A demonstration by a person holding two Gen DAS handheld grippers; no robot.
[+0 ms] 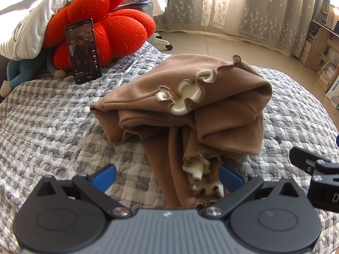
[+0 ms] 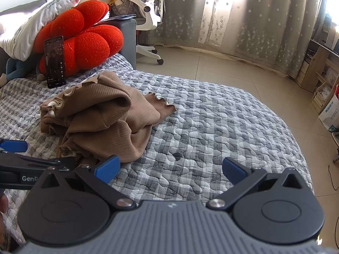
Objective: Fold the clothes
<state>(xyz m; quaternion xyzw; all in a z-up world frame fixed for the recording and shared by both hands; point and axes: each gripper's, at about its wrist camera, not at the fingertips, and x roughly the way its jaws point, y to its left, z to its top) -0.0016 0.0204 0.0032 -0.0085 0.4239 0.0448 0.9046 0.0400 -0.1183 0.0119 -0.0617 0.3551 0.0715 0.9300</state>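
A brown ribbed-knit garment (image 1: pixel 222 114) with cream-lined, frilled lettuce edges lies in a loose, bunched heap on the grey-and-white checked quilted bedspread (image 2: pixel 211 127), its puffy stitching forming pebble-like cells. One narrow ruffled strip of the garment runs down toward the left gripper (image 1: pixel 167 177), passing between its blue-padded fingers (image 1: pixel 104 176); the jaws stand wide apart and the cloth lies loose between them, not pinched. The right gripper (image 2: pixel 170 172) hovers over bare quilt just right of the heap, its jaws likewise spread open, holding nothing — its left blue pad sits just beside the garment's near fold. In the right wrist view the left gripper's black side shows the white letters "GenR", cut off by what lies in front.

At the head of the bed a plump red knitted flower-shaped cushion (image 1: pixel 110 27) props up a black smartphone (image 1: pixel 83 50) with a lit screen; its small text is unreadable. A white quilted pillow (image 1: pixel 31 21) with printed lettering — "Lonely but" legible — leans over the cushion. Beyond are beige floor tiles, a white office chair (image 2: pixel 150 17), floral lace curtains (image 2: pixel 243 14) lit from behind, and wooden shelving (image 2: pixel 322 72).
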